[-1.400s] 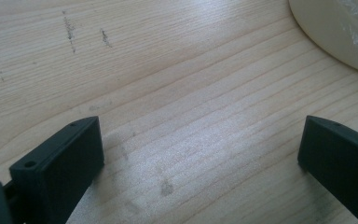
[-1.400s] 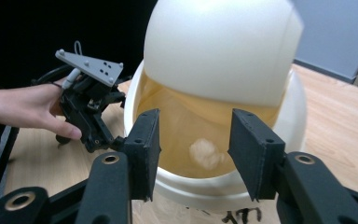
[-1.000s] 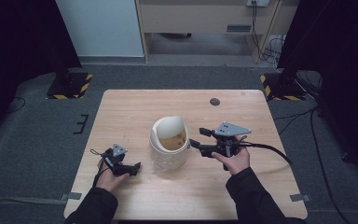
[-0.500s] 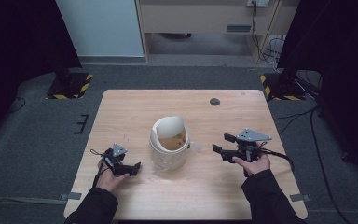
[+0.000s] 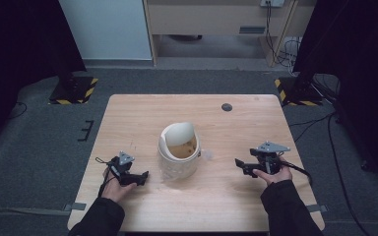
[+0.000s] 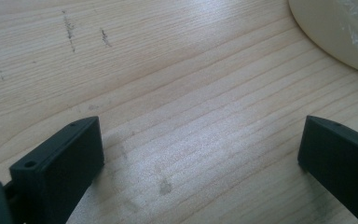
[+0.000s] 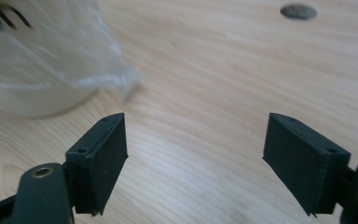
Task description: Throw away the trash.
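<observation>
bench [image 5: 142,118]: wooden | pot [image 5: 178,158]: cream, mid-bench, between both tools | right hand-held gripper [image 5: 241,165]: well right of pot, jaws wide, just been opening, nothing between | left hand-held gripper [image 5: 139,178]: near pot's left, wide, empty

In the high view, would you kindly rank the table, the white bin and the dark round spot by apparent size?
1. table
2. white bin
3. dark round spot, far smaller.

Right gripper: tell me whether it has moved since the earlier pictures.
Yes. The right gripper has drawn away from the white container, rightward and toward the table's near edge; its jaws have just been opening, nothing between them.
</observation>
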The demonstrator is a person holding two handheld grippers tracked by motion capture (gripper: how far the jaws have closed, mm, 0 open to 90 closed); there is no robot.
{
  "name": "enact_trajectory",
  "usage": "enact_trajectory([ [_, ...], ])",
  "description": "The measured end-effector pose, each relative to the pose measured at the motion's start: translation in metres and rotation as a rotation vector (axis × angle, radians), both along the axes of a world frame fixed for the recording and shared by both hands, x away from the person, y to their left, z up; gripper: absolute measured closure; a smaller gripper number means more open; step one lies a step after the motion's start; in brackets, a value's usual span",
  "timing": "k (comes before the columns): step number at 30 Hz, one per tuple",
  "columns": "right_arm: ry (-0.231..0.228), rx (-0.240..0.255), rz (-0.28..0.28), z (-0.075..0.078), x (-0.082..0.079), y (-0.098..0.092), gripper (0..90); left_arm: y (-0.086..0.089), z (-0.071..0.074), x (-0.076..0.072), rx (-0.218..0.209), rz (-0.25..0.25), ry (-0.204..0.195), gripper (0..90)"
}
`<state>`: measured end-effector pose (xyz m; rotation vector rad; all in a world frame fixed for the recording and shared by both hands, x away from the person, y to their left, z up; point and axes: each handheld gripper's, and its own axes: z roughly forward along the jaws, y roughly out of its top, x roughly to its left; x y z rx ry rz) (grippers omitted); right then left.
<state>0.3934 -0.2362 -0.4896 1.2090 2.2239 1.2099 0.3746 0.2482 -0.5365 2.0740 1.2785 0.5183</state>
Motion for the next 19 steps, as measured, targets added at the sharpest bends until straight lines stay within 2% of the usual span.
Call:
enact_trajectory([
  [7, 0.081, -0.069, -0.051, -0.023, 0.01, -0.012, 19.2, 0.0, 0.0, 0.0, 0.0, 0.0, 0.0, 0.0],
  [19, 0.097, -0.097, -0.082, -0.03, 0.013, -0.019, 15.7, 0.0, 0.0, 0.0, 0.0, 0.001, -0.001, 0.0],
])
